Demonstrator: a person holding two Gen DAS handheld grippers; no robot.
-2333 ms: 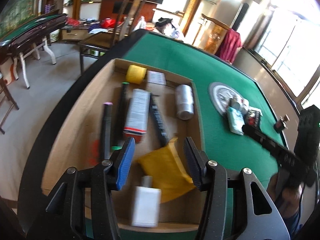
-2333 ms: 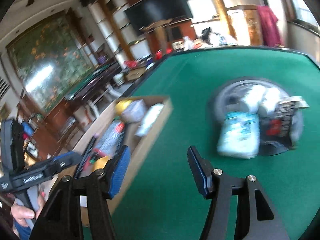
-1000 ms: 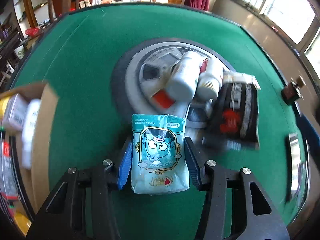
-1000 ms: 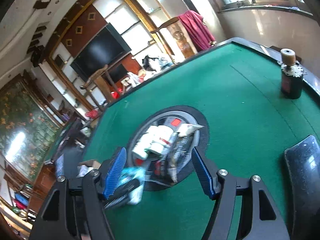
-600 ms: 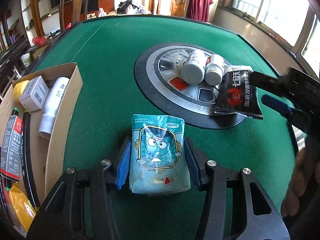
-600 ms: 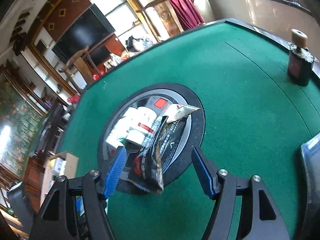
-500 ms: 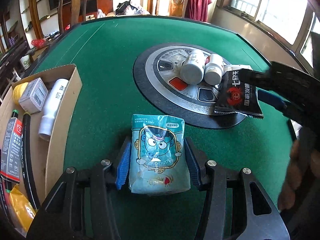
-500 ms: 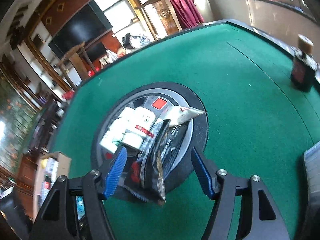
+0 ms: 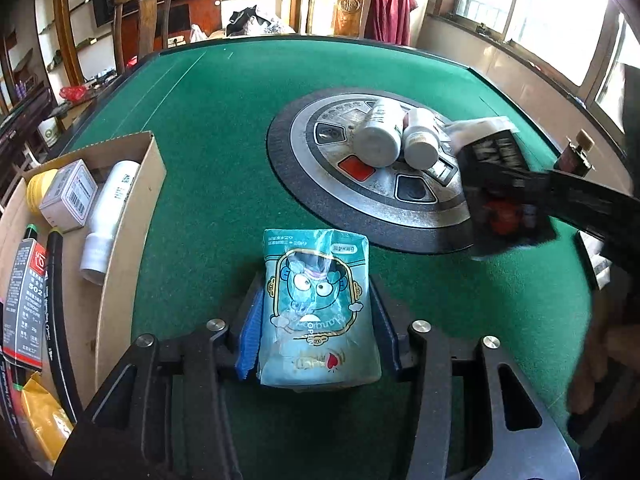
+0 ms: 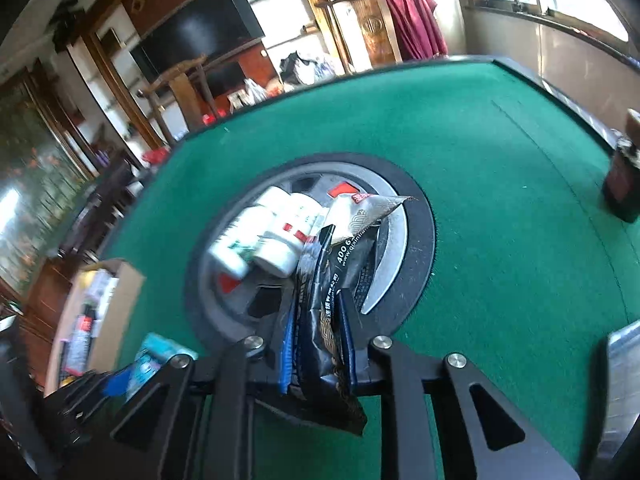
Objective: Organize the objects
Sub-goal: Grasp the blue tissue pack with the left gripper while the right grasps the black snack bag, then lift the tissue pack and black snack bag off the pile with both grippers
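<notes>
Left tongs [image 9: 318, 332]: jaws closing, pads pressed on both long sides of the teal snack pouch [image 9: 318, 312], which sits just above the green table [image 9: 208, 128], clear of the round centre console [image 9: 384, 176]. Right tongs [image 10: 318, 344]: jaws closing, nearly together, pinching the black foil packet [image 10: 332, 300] edge-on; the packet looks lifted and tilted over the console's near rim, its silver top corner sticking up. Handling: both bags are light, soft and crinkly, with slick film. I'd expect them to buckle and slide if squeezed mid-body, so grip across the full width, or on a seam, and keep it firm. The teal pouch bulges between the pads, probably air plus loose contents, so don't crush it. Two white bottles [image 9: 396, 136] lie on their sides on the console, touching each other, just beyond the black packet; being rigid and round, they will roll, so take them across the body. The cardboard box [image 9: 132, 216] at the table's left edge already holds a white bottle, a small carton, tubes and a yellow bag, so it's the likely drop point. A small dark bottle [image 10: 622, 184] stands apart at the far right.
</notes>
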